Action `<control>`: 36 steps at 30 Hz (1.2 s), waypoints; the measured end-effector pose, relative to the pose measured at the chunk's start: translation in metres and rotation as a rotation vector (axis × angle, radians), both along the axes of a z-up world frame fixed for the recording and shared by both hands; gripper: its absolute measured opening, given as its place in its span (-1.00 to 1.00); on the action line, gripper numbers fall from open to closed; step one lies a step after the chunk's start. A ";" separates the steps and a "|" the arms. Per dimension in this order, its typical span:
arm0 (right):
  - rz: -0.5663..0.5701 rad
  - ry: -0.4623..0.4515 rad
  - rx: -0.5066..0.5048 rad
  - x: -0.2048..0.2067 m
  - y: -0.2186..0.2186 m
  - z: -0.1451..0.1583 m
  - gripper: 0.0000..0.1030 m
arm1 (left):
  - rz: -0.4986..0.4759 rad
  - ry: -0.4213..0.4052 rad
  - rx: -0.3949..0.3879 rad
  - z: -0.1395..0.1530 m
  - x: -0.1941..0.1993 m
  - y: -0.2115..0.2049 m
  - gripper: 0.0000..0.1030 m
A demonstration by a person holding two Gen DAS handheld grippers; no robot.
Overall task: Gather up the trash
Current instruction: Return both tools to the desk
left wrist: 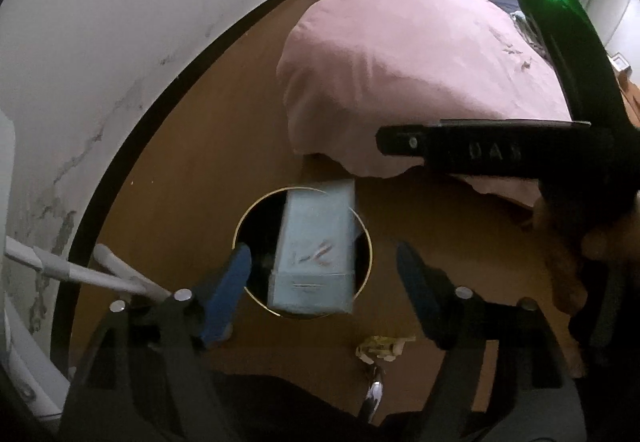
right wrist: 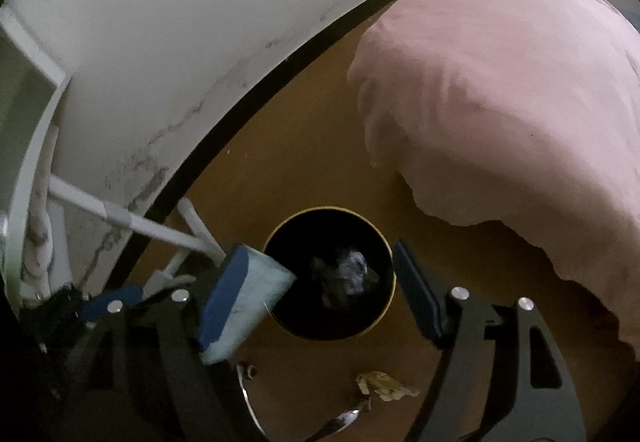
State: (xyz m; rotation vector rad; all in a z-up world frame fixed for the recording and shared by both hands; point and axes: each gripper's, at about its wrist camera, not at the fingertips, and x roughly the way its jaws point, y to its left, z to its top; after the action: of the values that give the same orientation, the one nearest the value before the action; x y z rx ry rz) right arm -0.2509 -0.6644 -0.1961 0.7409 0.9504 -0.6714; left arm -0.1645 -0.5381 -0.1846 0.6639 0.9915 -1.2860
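Both grippers, left (left wrist: 324, 294) and right (right wrist: 316, 292), are standing spread over the bin (right wrist: 385, 242); the box (right wrist: 256, 294) is dropping in, so keep clear, then go for the wrapper (right wrist: 386, 385).

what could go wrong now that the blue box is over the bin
The light blue box looks longer than the bin opening and lies across its rim, so it may bridge or tip out. In the right wrist view it sits against one finger of the open right claw and may snag. The crumpled wrapper remains on the floor.
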 end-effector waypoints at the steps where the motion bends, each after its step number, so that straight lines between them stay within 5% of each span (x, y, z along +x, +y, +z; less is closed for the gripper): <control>1: -0.015 -0.009 0.000 -0.003 -0.002 0.002 0.40 | -0.009 0.002 0.002 0.001 -0.003 -0.001 0.49; 6: -0.067 -0.038 -0.031 -0.011 -0.004 0.025 0.42 | -0.028 -0.031 -0.013 0.025 -0.014 0.008 0.65; 13: 0.005 -0.153 -0.221 0.009 0.046 0.114 0.60 | 0.002 -0.013 -0.169 0.116 -0.001 0.074 0.84; 19: 0.307 -0.262 -0.277 0.101 0.144 0.167 0.65 | 0.326 -0.153 -0.207 0.159 0.084 0.181 0.85; 27: 0.738 -0.286 -0.301 0.241 0.301 0.178 0.65 | 0.796 -0.254 -0.136 0.162 0.195 0.362 0.85; 36: 0.976 -0.258 -0.242 0.382 0.415 0.174 0.65 | 1.103 -0.152 -0.123 0.146 0.260 0.505 0.85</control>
State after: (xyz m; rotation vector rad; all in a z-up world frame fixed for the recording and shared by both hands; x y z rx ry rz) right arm 0.1307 -0.2495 -0.0219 0.0855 0.8445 0.1696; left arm 0.0959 -0.0330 -0.0387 0.0469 0.9186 -0.3064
